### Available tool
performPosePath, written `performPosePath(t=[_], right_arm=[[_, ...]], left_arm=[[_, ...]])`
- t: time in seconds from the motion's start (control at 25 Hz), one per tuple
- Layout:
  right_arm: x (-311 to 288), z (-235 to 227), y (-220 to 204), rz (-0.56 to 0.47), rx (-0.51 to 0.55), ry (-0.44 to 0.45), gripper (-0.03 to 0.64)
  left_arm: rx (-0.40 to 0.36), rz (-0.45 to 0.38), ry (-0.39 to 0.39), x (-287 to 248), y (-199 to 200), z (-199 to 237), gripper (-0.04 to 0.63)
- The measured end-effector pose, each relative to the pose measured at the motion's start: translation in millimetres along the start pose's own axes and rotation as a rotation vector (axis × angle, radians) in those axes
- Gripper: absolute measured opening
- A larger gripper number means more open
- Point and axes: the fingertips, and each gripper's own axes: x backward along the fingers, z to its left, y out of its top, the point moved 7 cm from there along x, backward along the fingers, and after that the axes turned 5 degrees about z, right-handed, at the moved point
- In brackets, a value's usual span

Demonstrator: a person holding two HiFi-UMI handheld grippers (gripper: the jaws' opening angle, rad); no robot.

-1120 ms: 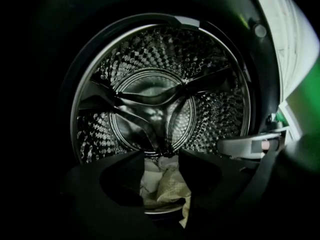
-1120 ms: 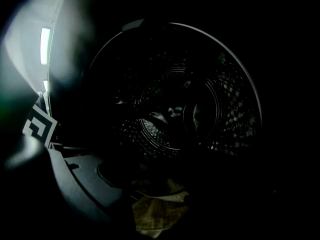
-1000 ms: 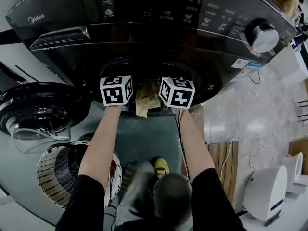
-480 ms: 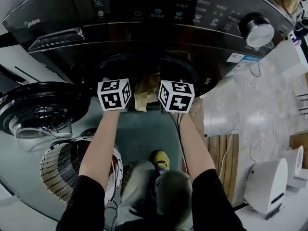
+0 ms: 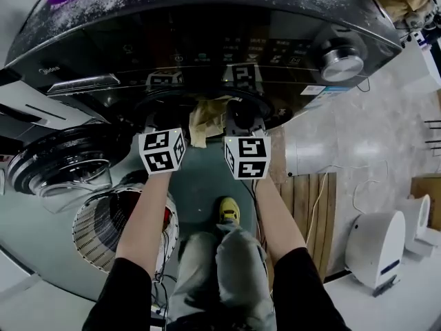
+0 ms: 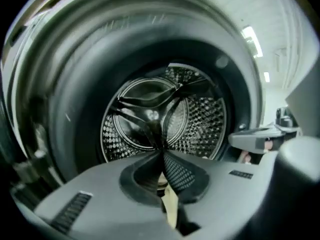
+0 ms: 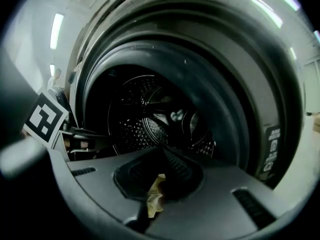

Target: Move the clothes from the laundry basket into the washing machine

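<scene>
A tan cloth (image 5: 203, 119) hangs at the mouth of the washing machine's drum (image 5: 200, 102), between my two grippers. My left gripper (image 5: 171, 124) is just left of the cloth and my right gripper (image 5: 238, 124) just right of it. In the left gripper view the jaws (image 6: 162, 154) are shut, with a pale strip of the cloth (image 6: 170, 209) caught in their cleft, and the empty steel drum (image 6: 160, 109) lies ahead. The right gripper (image 7: 162, 151) is likewise shut on a crumpled bit of the cloth (image 7: 155, 196). The laundry basket (image 5: 103, 233) stands on the floor at lower left.
The round machine door (image 5: 62, 164) stands swung open at the left, above the basket. The control panel with its dial (image 5: 341, 62) is above the drum. A white appliance (image 5: 375, 247) and a cable lie on the floor at right. My yellow shoe (image 5: 229, 209) is below.
Both grippers have drawn back a little from the drum mouth toward me, and the cloth's hanging tail sits higher. The view has tilted up, showing the machine's top.
</scene>
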Motion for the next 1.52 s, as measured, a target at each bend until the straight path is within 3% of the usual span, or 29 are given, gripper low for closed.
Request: performPosePath(t=[0.32,0.68,0.84,1.2,1.52], right_arm=[[56.9,13.4,22.4,0.037,-0.071,0.015,0.005],[128.9,34.2,88.8,0.071,-0.093,0.029,0.005],[161.7,48.0,129.9,0.052,-0.101,0.037,0.005],[245.9,79.6,213.7,-0.005,-0.108,0.032,0.005],[328.6,92.3,275.2,-0.03,-0.09,-0.008,0.005]], left_arm=[[-0.004,0.039,-0.038,52.3,27.2,-16.8,0.012],[-0.014,0.06,-0.076,140.0,73.9,-36.1,0.011],[-0.004,0.021,-0.075,177.4,114.2,-35.8,0.012],[-0.102,-0.087,-0.082,270.3,207.5,-46.8,0.011],[-0.128,-0.175,-0.074,362.2,280.1,-48.2,0.012]])
